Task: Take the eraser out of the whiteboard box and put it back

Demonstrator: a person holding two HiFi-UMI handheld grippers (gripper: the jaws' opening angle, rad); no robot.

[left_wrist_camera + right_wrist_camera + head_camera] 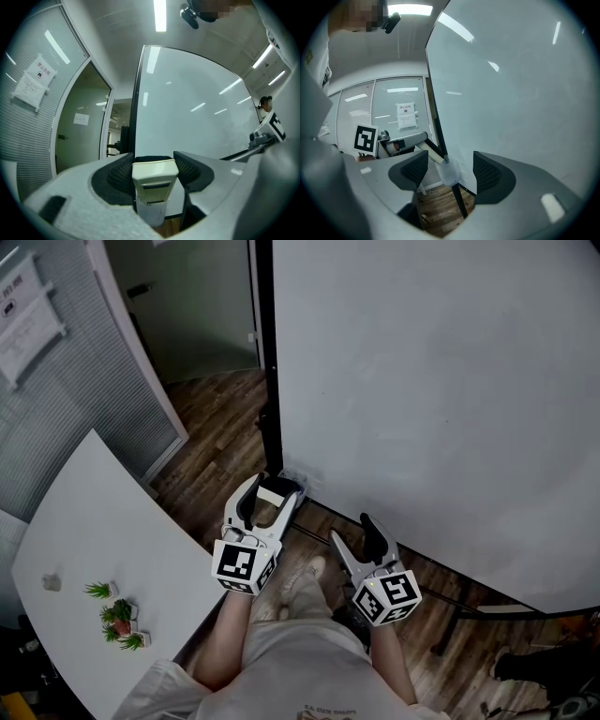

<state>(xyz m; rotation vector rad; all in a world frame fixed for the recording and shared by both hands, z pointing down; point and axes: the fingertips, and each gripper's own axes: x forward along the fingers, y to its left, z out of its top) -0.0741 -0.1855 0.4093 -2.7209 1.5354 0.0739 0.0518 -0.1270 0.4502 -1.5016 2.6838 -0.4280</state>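
Note:
A cream eraser is held in my left gripper, whose jaws are shut on its sides. In the left gripper view the eraser has its far end inside a translucent box at the whiteboard's lower left corner. In the right gripper view the same box shows the eraser slanting out of its top towards the left gripper. My right gripper hangs open to the right of the box, with nothing between its pads.
A white table with small potted plants stands at the left. The whiteboard's black stand legs run over the wooden floor. Behind are a blind-covered glass partition and a doorway. A person is at the far right.

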